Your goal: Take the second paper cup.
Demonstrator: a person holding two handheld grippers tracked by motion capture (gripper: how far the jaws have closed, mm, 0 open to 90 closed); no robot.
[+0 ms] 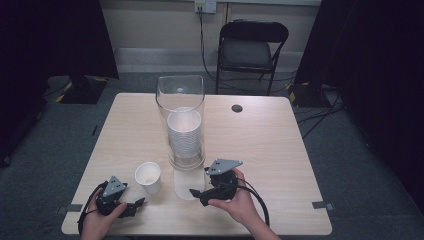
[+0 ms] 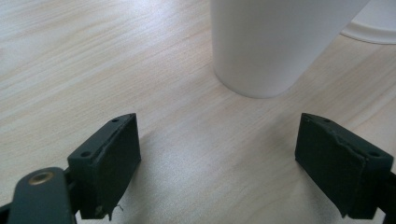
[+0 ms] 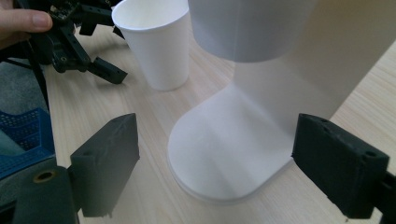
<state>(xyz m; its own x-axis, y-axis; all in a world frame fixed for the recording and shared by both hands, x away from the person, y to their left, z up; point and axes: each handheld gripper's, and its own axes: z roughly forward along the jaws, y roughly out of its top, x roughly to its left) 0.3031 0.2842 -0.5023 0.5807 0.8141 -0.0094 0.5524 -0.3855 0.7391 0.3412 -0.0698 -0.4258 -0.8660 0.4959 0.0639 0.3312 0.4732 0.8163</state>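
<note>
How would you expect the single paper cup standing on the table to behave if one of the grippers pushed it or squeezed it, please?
The paper cup looks empty and thin-walled, so it is probably very light and would slide or tip under a push. It stands on its narrower base with the wider mouth up, which likely makes it top-heavy. A hard squeeze would probably dent its wall.
</note>
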